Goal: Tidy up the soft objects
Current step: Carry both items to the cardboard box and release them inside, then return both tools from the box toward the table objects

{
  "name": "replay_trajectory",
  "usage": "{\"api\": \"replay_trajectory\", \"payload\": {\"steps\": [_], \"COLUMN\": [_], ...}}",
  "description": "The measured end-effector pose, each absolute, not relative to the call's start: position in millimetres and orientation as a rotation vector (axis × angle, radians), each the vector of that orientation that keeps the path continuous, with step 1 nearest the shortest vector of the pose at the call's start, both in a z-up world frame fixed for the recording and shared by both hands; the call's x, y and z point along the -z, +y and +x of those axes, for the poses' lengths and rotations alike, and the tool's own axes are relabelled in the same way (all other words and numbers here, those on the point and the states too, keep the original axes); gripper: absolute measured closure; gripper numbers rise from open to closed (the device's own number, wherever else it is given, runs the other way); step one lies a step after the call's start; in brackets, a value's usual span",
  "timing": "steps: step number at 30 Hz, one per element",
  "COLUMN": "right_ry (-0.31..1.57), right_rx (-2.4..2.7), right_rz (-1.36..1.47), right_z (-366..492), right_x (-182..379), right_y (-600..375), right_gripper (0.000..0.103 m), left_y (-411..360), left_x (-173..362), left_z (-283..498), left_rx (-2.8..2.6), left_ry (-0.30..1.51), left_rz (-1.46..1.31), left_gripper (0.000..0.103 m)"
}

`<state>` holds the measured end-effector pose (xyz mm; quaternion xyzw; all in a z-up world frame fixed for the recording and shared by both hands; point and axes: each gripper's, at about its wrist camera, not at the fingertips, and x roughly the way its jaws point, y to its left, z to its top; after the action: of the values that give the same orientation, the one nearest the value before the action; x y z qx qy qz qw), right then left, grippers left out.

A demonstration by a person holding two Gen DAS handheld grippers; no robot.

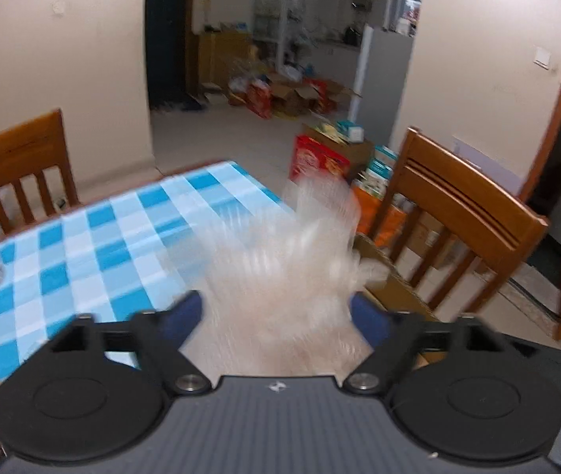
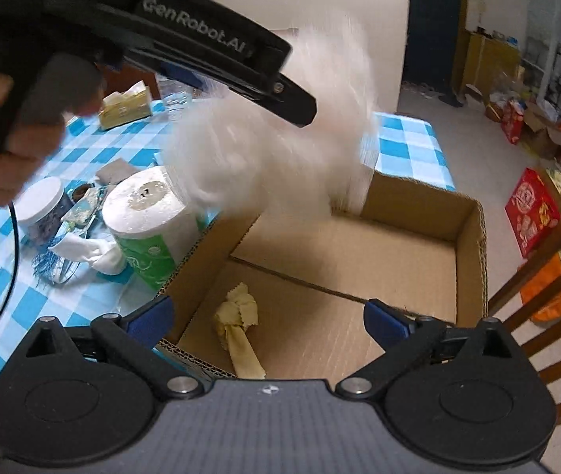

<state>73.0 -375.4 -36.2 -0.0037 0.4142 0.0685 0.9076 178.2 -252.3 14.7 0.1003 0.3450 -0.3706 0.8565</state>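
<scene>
Count, right wrist view: one cardboard box (image 2: 359, 252) filling centre and right of frame; one knotted yellow cloth (image 2: 239, 326) on its floor, lower centre; one white fluffy object (image 2: 280, 146) at upper centre, above the box's far left corner. On the blue-checked tablecloth (image 2: 19, 308), left: one paper roll (image 2: 146, 217) in green wrap touching the box's outer wall, one white-lidded jar (image 2: 41, 205), one tissue box (image 2: 124, 108), one crumpled white cloth (image 2: 95, 254).

Right gripper (image 2: 268, 320): jaws spread wide over the box, nothing between them.

Left gripper (image 1: 276, 312): jaws wide apart in its own view, the fluffy object (image 1: 292, 272) lying between the blue pads (image 1: 185, 312); contact with the pads cannot be judged. Two wooden chairs there, one upper left (image 1: 19, 166), one right (image 1: 462, 213).

Hard to read: the fluffy object is motion-smeared in both views, outline indistinct. A hand (image 2: 0, 150) at the left edge is cropped. Small items beside the jar are unidentifiable.
</scene>
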Motion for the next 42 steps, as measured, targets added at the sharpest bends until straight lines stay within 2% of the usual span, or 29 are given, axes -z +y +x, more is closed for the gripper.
{"api": "replay_trajectory", "payload": {"steps": [3,6,12,25,42], "right_ry": [0.862,0.867,0.874,0.882,0.877], "right_rx": [-0.124,-0.108,-0.1,-0.092,-0.111], "right_rz": [0.002,0.003,0.0,-0.035,-0.105], "right_z": [71.4,70.0,70.0,66.9,64.3], "right_x": [38.7,41.2,41.4,39.6,27.3], "right_y": [-377.3,-377.0,-372.7,-352.0,-288.3], "right_gripper": [0.0,0.0,0.0,0.0,0.0], "left_y": [-254.5,-255.7,-237.6,-174.6,-74.3], "left_x": [-5.6,-1.6,-2.4,2.9,38.9], "left_z": [178.2,179.1,169.9,138.2,111.4], "left_rx": [0.736,0.713,0.695,0.583,0.441], "left_ry": [0.676,0.687,0.695,0.694,0.79], "left_rz": [0.23,0.249,0.204,0.206,0.192], "left_gripper": [0.012,0.007,0.004,0.002,0.002]}}
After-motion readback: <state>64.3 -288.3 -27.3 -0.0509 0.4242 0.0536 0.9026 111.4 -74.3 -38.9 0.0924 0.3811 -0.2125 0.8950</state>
